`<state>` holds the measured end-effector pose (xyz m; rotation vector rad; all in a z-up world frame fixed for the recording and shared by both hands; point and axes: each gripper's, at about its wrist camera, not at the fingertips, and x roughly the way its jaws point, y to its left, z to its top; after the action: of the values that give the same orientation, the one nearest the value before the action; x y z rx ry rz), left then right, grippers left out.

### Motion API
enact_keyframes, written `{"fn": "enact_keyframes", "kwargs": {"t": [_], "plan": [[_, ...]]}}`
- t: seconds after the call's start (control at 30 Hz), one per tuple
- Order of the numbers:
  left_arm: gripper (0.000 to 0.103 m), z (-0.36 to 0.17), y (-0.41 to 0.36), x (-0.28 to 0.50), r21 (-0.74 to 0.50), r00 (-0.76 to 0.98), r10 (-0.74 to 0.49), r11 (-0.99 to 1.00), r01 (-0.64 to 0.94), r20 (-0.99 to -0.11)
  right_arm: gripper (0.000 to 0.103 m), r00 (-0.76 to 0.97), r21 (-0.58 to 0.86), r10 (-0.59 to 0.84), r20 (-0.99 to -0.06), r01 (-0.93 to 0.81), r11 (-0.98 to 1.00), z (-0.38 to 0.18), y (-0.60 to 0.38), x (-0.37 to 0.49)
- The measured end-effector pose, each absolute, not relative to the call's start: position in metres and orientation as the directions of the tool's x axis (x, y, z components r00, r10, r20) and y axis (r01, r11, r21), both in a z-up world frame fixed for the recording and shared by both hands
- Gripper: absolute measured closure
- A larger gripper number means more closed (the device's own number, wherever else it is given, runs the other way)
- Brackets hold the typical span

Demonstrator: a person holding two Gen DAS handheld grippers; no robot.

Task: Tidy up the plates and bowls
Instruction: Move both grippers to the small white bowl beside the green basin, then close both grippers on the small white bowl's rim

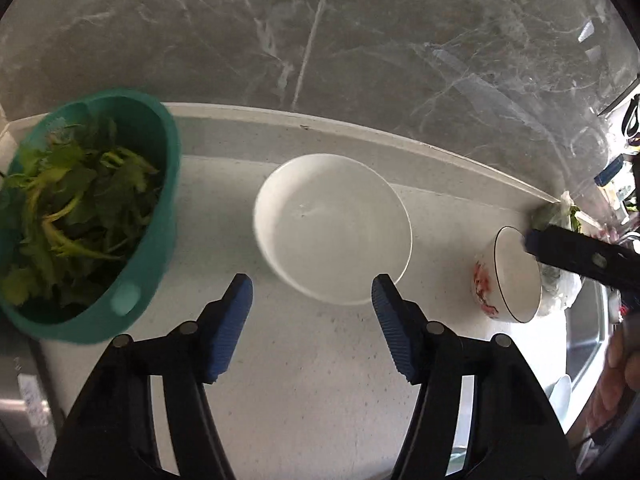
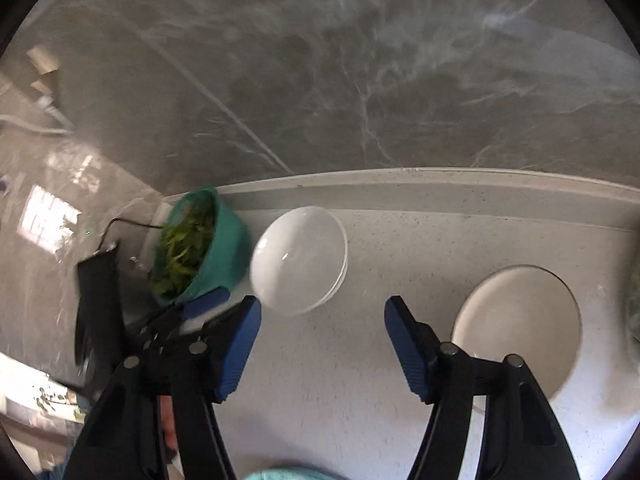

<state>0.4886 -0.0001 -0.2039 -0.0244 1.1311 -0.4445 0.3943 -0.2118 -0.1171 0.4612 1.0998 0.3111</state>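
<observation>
A plain white bowl [image 1: 334,228] stands upright on the pale counter, just ahead of my left gripper [image 1: 312,292], which is open and empty. The same bowl shows in the right wrist view [image 2: 300,260]. A smaller white bowl with a red pattern [image 1: 508,276] stands to the right; in the right wrist view it [image 2: 520,320] sits right of my right gripper [image 2: 322,316], which is open and empty. One right finger [image 1: 576,250] reaches over that bowl's far rim in the left wrist view. The left gripper's fingertip [image 2: 204,302] shows at the left in the right wrist view.
A teal basket of green leaves [image 1: 88,216] stands at the left, also seen in the right wrist view [image 2: 196,248]. A grey marble wall [image 1: 320,40] backs the counter. A plastic bag of greens [image 1: 560,216] lies behind the patterned bowl. A steel sink [image 1: 588,340] is at the right.
</observation>
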Motion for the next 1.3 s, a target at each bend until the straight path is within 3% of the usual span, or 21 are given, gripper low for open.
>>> {"fn": "enact_keyframes", "kwargs": {"t": [0.5,0.6,0.63,0.77,0.83,0.9,0.97,1.3], "plan": [[0.043,-0.261,-0.011,0.554,-0.273,0.302,-0.363,0.914,0.299,-0.882,0.035,0.233,0.447,0.422,-0.876,0.065,0.892,-0.2,-0.193,0.474],[0.048,-0.27,-0.013,0.561,-0.27,0.3,-0.359,0.915,0.3,-0.884,0.035,0.219,0.449,0.425,-0.878,0.076,0.89,-0.209,-0.196,0.479],[0.055,-0.274,-0.014,0.565,-0.269,0.297,-0.358,0.915,0.299,-0.885,0.035,0.214,0.448,0.425,-0.88,0.074,0.891,-0.211,-0.196,0.48],[0.081,-0.287,-0.01,0.578,-0.283,0.286,-0.36,0.919,0.276,-0.888,0.051,0.186,0.429,0.412,-0.892,0.061,0.901,-0.22,-0.192,0.483],[0.085,-0.293,-0.01,0.582,-0.288,0.273,-0.364,0.915,0.281,-0.89,0.059,0.169,0.435,0.419,-0.892,0.067,0.898,-0.227,-0.193,0.482],[0.086,-0.293,-0.008,0.581,-0.307,0.266,-0.383,0.908,0.285,-0.885,0.081,0.156,0.438,0.425,-0.892,0.058,0.897,-0.23,-0.19,0.481],[0.087,-0.294,-0.006,0.585,-0.311,0.263,-0.386,0.907,0.285,-0.884,0.089,0.157,0.442,0.431,-0.889,0.047,0.896,-0.23,-0.186,0.481],[0.088,-0.277,0.002,0.566,-0.306,0.271,-0.38,0.91,0.279,-0.884,0.09,0.175,0.433,0.424,-0.889,0.017,0.901,-0.222,-0.181,0.472]]}}
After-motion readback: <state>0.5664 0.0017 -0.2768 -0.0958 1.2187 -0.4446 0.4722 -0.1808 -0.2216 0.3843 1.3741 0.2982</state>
